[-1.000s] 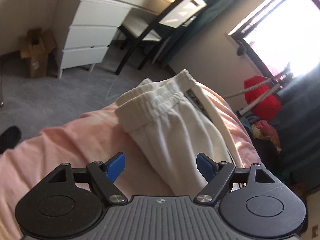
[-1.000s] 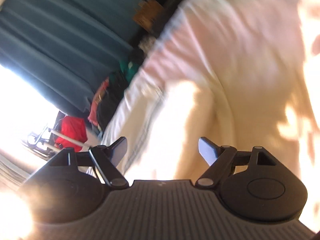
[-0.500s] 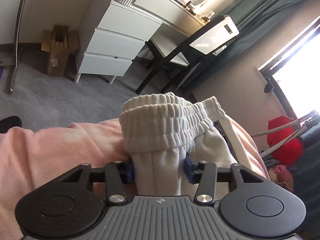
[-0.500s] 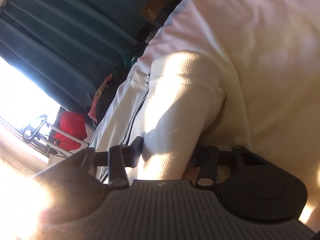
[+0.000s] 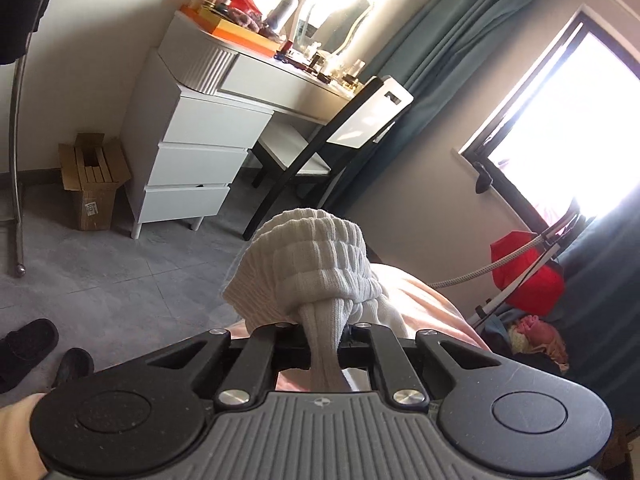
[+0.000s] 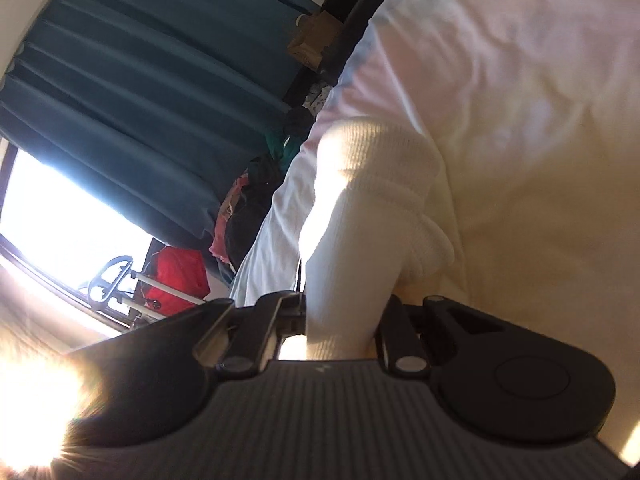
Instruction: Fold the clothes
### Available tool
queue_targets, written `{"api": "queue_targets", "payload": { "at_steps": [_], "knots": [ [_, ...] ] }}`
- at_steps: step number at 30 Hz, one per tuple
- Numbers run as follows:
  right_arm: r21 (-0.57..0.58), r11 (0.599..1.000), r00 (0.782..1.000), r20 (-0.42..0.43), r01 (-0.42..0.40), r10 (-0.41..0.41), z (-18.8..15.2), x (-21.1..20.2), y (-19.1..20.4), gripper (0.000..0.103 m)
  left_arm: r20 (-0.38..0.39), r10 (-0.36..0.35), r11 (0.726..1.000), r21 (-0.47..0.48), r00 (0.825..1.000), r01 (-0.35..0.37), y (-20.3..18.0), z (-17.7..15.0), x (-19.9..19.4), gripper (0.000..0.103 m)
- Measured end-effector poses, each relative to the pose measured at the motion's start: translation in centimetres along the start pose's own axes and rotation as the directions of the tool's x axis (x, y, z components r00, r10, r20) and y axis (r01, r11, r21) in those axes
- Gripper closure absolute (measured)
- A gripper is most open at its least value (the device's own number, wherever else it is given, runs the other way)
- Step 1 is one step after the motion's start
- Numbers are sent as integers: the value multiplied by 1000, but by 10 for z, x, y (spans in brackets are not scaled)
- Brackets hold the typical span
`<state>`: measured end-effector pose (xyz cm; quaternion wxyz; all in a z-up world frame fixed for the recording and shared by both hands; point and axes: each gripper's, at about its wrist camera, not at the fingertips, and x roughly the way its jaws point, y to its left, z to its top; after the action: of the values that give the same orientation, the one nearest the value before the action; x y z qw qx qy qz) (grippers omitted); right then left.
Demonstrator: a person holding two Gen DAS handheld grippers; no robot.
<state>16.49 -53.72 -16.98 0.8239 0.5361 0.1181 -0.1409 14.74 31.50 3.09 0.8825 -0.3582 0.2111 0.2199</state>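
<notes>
**Both tongs clamped on the white sweatpants**

Now, the pink bed (image 5: 424, 292) fills the floor of both views, and the white sweatpants (image 5: 304, 268) are bunched over it, lifted at two ends. Left tongs (image 5: 323, 332) are pinched tight on a rope of fabric just below the ribbed waistband (image 5: 316, 240). Right tongs (image 6: 340, 316) are closed on a ribbed cuff (image 6: 372, 184).

The risk, as I judge it: each grip holds a thick, gathered wad, so a sharp pull could let layers slide out unevenly and skew any fold.

Only the left view shows the waistband, the dresser (image 5: 192, 152) and chair (image 5: 344, 132); only the right shows the cuff end and the leg trailing along the bed edge.
</notes>
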Motion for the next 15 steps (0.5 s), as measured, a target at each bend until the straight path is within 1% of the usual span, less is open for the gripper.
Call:
{"api": "queue_targets", "payload": {
  "at_steps": [2, 5, 7, 8, 10, 11, 12, 14, 15],
  "knots": [
    [22, 1000, 1000, -13, -12, 12, -3, -24, -5, 90, -17, 5, 1000, -13, 1000, -5, 25, 5, -26, 95],
    [104, 994, 999, -31, -22, 25, -10, -56, -18, 90, -34, 15, 1000, 17, 999, -14, 64, 0, -64, 95],
    [159, 987, 999, -44, -20, 27, -14, -75, -27, 90, -80, 13, 1000, 11, 997, -12, 94, -7, -76, 94],
    [167, 986, 998, -55, -6, 15, -15, -80, -29, 90, -103, 13, 1000, 8, 995, -12, 109, -11, -82, 94],
    [160, 987, 997, -78, 22, -10, -14, -84, -34, 90, -139, 34, 999, -8, 990, -36, 134, -25, -83, 94],
    [150, 988, 996, -86, 30, -17, -15, -84, -36, 90, -143, 37, 999, 0, 989, -37, 141, -32, -82, 94],
    [142, 989, 996, -89, 34, -22, -16, -83, -38, 90, -139, 32, 999, 19, 990, -30, 152, -43, -82, 93],
    [133, 990, 995, -93, 48, -36, -17, -79, -40, 90, -127, 1, 1000, 3, 992, -1, 168, -58, -83, 91],
    [129, 990, 994, -95, 57, -44, -17, -77, -41, 90, -131, -16, 1000, -23, 991, 13, 176, -61, -83, 90]
  ]
}}
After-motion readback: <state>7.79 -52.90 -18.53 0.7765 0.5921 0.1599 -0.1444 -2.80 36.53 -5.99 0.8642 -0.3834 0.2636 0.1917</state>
